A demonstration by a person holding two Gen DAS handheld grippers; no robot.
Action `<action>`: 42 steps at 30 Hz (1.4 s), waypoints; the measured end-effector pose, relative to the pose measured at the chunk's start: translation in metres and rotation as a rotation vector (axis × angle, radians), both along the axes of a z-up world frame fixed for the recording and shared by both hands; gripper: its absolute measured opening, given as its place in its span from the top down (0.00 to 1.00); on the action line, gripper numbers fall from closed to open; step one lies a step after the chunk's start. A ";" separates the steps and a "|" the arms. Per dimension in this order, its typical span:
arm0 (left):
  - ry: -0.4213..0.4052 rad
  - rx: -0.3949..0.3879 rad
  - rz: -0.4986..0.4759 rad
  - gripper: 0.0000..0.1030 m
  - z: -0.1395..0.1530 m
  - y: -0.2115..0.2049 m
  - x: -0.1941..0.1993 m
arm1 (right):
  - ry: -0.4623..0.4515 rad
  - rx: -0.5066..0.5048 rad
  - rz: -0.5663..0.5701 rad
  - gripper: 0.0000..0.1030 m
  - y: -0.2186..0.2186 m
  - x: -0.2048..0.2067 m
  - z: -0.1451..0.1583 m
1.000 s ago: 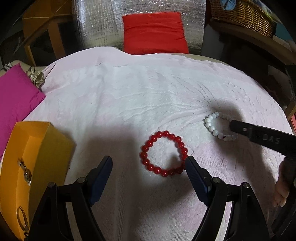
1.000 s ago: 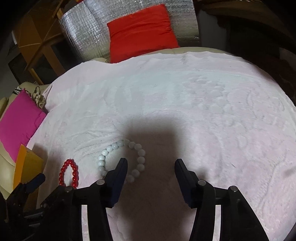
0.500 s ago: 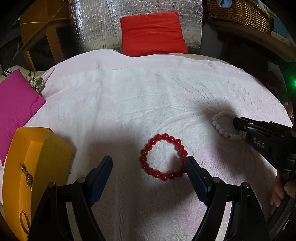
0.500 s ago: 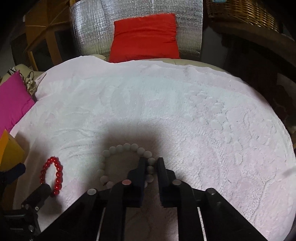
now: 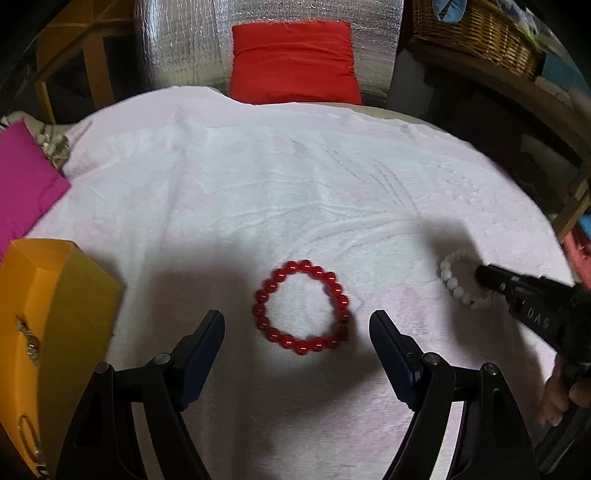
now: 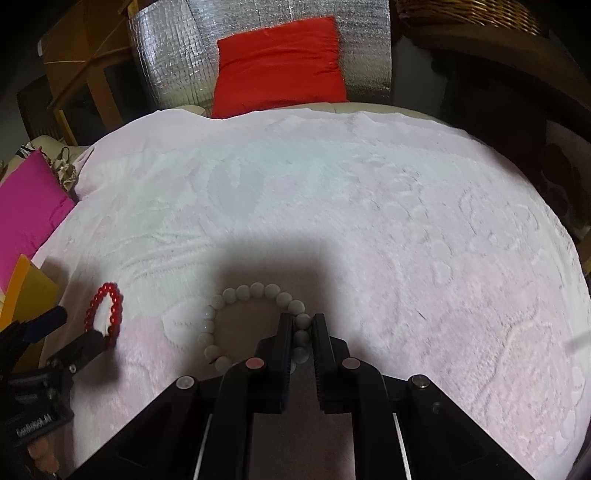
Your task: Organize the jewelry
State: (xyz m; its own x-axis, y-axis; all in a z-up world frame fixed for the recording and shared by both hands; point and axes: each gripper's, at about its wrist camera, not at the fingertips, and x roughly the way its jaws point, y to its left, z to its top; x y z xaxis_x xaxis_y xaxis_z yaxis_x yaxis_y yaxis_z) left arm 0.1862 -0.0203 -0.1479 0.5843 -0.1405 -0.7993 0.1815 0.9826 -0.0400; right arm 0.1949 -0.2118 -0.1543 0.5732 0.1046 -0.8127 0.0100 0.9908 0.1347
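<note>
A red bead bracelet [image 5: 301, 306] lies flat on the pale pink towel [image 5: 277, 192], between and just ahead of the fingers of my open left gripper [image 5: 296, 330]. It also shows at the left of the right wrist view [image 6: 105, 314]. A white bead bracelet [image 6: 251, 321] lies to its right. My right gripper [image 6: 302, 326] is shut on the right side of the white bracelet's bead ring. In the left wrist view the white bracelet [image 5: 461, 280] and the right gripper [image 5: 487, 277] show at the right.
An open orange box [image 5: 48, 295] with metal jewelry inside stands at the left edge of the towel. A magenta cushion [image 5: 22, 184] lies at far left and a red cushion [image 5: 293, 59] at the back. A wicker basket [image 5: 476, 33] sits on a shelf at the right.
My right gripper closed from open onto the white bracelet. My left gripper moved slightly forward around the red bracelet and stayed open.
</note>
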 end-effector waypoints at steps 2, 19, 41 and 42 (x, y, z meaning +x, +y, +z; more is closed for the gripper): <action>0.017 -0.036 -0.015 0.21 -0.002 0.001 0.002 | 0.007 0.011 0.000 0.89 -0.004 -0.002 -0.001; 0.008 -0.051 -0.036 0.90 -0.009 -0.001 0.009 | -0.016 0.019 0.022 0.89 0.002 -0.011 0.005; -0.185 -0.122 -0.021 0.91 0.056 0.028 -0.076 | -0.223 0.132 0.121 0.90 0.026 -0.068 0.060; -0.191 -0.124 -0.014 0.91 0.059 0.032 -0.081 | -0.240 0.117 0.131 0.90 0.032 -0.072 0.064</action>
